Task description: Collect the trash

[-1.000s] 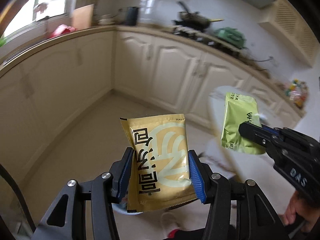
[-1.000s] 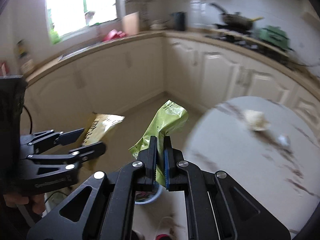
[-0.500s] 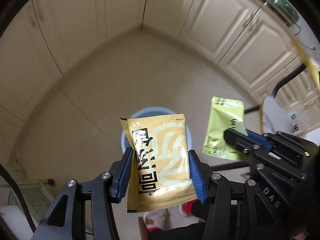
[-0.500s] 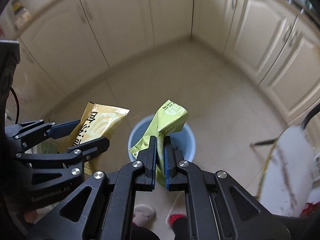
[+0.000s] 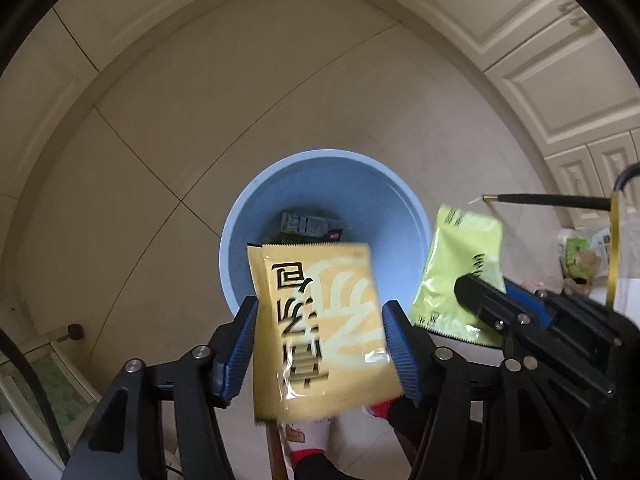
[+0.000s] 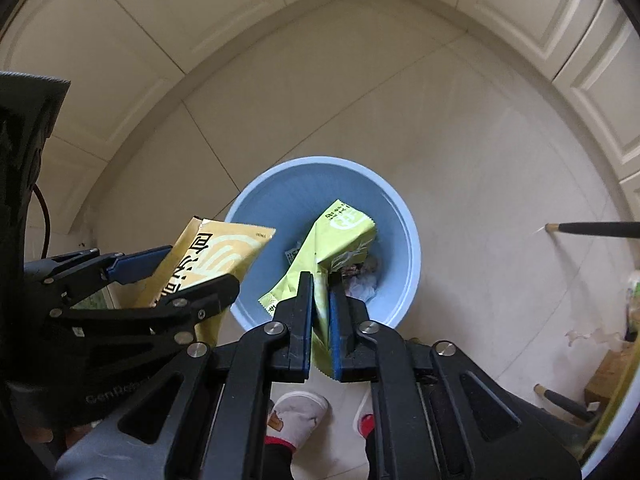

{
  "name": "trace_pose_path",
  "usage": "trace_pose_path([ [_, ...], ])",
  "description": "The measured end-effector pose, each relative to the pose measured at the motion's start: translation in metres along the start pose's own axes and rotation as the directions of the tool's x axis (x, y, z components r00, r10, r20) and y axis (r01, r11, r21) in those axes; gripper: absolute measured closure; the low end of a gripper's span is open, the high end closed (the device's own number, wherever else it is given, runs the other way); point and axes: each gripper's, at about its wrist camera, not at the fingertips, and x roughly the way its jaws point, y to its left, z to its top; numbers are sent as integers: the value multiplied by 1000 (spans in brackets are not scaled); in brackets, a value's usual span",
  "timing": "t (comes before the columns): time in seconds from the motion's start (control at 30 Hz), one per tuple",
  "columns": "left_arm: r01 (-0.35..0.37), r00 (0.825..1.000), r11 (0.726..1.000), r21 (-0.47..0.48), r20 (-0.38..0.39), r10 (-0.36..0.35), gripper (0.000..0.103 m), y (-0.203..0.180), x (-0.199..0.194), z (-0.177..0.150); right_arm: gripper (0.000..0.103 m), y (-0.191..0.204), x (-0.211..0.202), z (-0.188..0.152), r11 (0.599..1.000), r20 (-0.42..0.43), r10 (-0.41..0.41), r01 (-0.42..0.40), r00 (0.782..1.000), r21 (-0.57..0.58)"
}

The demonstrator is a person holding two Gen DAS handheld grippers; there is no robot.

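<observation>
My left gripper [image 5: 320, 316] is shut on a yellow snack packet [image 5: 320, 320] and holds it above the near rim of a blue trash bin [image 5: 360, 184] on the floor. My right gripper [image 6: 320, 292] is shut on a green snack packet [image 6: 336, 240] and holds it over the bin [image 6: 280, 200]. The green packet also shows in the left wrist view [image 5: 460, 264], right of the bin. The left gripper with the yellow packet shows in the right wrist view [image 6: 216, 256], left of the bin. Trash lies at the bin's bottom.
Beige floor tiles surround the bin. White cabinet doors [image 6: 560, 20] ring the corner behind it. A black chair or table leg [image 6: 592, 229] juts in at the right. My slippered feet [image 6: 296, 408] stand just in front of the bin.
Both grippers have tilted down and moved closer over the blue bin, which now looks larger. Both packets stay gripped.
</observation>
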Motion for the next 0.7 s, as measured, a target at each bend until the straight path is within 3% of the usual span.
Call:
trace_pose_path([
  [0.2, 11, 1000, 999, -32, 16, -11, 33, -4, -8, 31, 92, -14, 11, 7, 997, -12, 56, -55, 998, 53],
  [0.47, 0, 996, 999, -52, 84, 4, 32, -14, -58, -5, 80, 1, -17, 0, 997, 38, 61, -63, 997, 53],
  [0.7, -17, 984, 997, -77, 178, 31, 28, -10, -114, -48, 45, 28, -76, -13, 999, 92, 12, -15, 996, 36],
])
